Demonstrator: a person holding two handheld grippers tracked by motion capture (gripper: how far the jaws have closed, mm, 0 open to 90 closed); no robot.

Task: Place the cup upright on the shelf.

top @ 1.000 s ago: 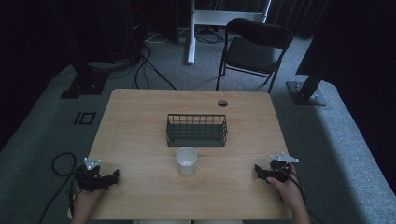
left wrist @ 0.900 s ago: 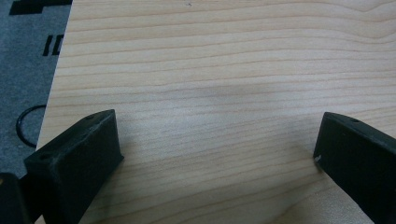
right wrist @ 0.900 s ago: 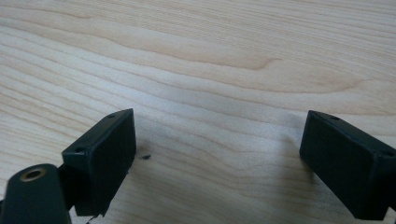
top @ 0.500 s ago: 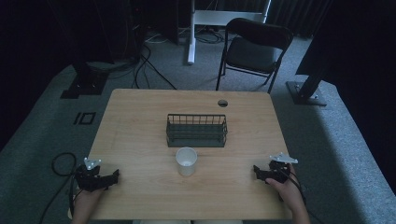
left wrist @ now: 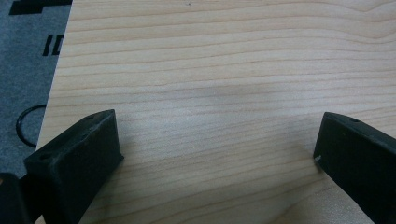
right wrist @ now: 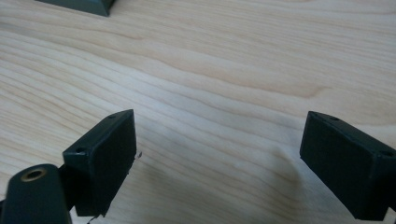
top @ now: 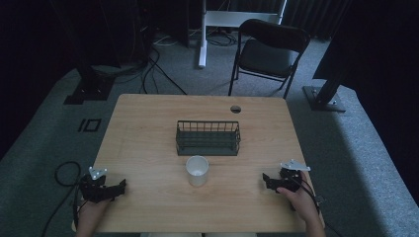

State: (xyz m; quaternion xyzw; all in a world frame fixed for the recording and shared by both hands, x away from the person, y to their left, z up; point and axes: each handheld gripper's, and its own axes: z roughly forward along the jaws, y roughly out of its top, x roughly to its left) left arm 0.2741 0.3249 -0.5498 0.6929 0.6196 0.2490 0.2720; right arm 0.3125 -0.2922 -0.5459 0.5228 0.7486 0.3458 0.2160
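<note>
Pale wood worktop [top: 148,118], dim room behind. Left hand-held gripper [top: 120,187] rests near front left corner, jaws spread wide, nothing between. White cup [top: 197,170] stands centre-front, just before wire basket [top: 208,138]. Right hand-held gripper [top: 266,180] near front right corner, jaws likewise released.

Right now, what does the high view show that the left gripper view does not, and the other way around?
The high view takes in the white cup, the wire basket behind it, the folding chair beyond the table, the right tool and both hands. The left gripper view gives a close look at the left tool: its jaws stand wide apart over bare wood, holding nothing. It also shows the wood grain in detail. Both views share the wooden table and the grey floor at its left edge.
</note>
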